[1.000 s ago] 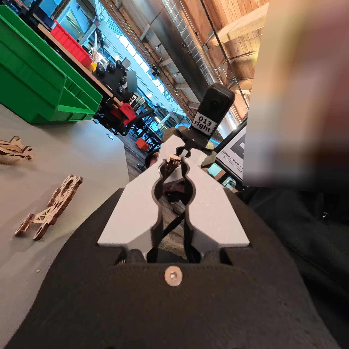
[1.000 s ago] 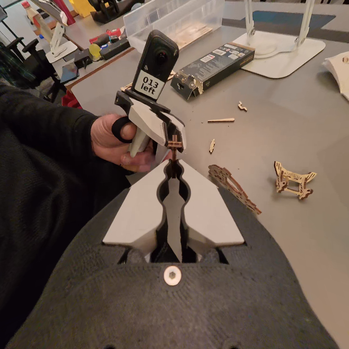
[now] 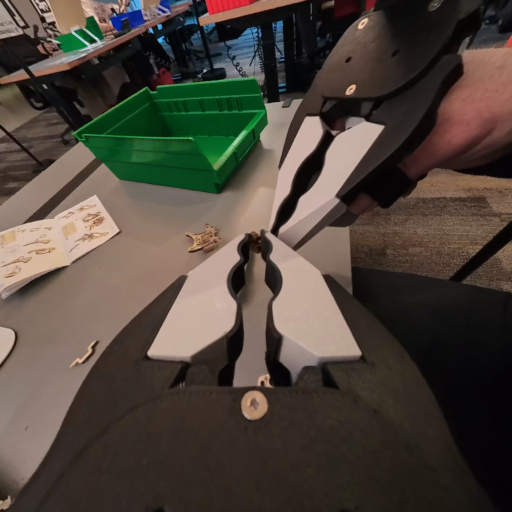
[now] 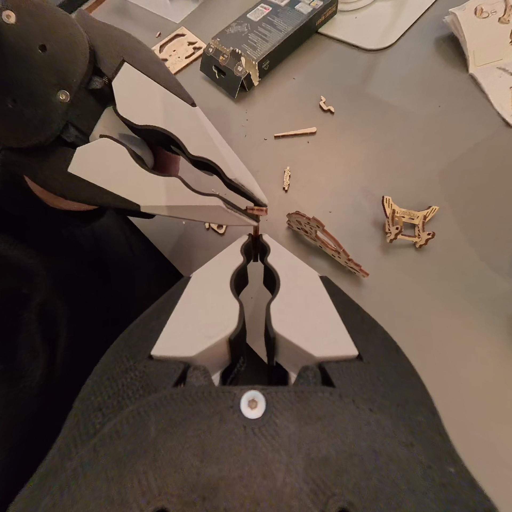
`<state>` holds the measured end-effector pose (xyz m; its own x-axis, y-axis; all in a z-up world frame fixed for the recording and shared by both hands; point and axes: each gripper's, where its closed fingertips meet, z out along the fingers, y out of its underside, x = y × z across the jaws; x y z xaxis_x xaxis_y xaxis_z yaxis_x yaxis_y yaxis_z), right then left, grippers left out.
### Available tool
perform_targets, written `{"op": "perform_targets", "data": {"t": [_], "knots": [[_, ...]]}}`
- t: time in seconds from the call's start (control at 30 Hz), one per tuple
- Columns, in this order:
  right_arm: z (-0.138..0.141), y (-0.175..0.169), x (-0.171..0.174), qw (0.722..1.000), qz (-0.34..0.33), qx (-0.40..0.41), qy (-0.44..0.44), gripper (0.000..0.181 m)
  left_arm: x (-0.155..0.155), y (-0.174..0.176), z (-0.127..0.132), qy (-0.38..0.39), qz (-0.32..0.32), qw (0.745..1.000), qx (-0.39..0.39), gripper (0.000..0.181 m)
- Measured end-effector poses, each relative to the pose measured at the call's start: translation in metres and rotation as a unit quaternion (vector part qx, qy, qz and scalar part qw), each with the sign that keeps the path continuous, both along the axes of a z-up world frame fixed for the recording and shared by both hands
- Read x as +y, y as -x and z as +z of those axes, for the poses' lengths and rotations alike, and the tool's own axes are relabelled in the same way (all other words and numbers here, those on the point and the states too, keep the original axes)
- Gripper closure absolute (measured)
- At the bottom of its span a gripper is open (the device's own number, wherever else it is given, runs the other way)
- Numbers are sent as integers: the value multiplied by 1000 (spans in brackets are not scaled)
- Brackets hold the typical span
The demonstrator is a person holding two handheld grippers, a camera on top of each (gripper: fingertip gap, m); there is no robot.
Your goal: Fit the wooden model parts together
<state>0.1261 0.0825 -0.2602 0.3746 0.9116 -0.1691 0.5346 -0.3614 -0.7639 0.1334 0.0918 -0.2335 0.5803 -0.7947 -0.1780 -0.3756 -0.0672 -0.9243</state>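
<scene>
Wooden parts are meeting tip to tip above the desk [image 4: 388, 318]: the right gripper [image 4: 254, 238] is pinching an upright strip [image 4: 255, 245], the left gripper [image 3: 254, 237] a small crosspiece [image 4: 257, 210], jaws nearly closed on each. Only the left wrist view is showing the green bin [image 3: 177, 144] and booklet [image 3: 52, 243]; only the right is showing the dark box [image 4: 266, 44].

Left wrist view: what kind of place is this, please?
Probably a shared workshop or lab: rows of long workbenches behind, a green parts bin on the grey table, and an open instruction booklet.
</scene>
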Motion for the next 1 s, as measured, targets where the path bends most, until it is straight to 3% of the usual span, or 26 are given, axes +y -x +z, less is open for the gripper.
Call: {"op": "perform_targets", "data": {"t": [0.03, 0.13, 0.3, 0.5, 0.63, 0.8, 1.0], "knots": [[3, 1, -1, 1000, 4, 11, 0, 180, 0, 0, 1, 4, -3, 1000, -10, 179], [17, -1, -2, 998, 22, 51, -4, 165, 1, 0, 12, 29, -32, 996, -73, 179], [43, -8, -1, 981, 64, 173, 51, 163, 4, -1, 24, 146, -101, 962, -205, 178], [68, -21, -8, 953, 105, 269, 97, 160, 14, 8, 37, 185, -134, 929, -292, 180], [65, -21, 8, 962, 61, 256, 70, 164, 7, 3, 49, 235, -198, 878, -368, 180], [76, -10, 11, 950, 49, 291, 98, 172, 5, 0, 58, 278, -244, 819, -439, 180], [75, -6, 12, 951, 47, 286, 112, 175, 2, -6, 54, 300, -264, 803, -443, 180]]}}
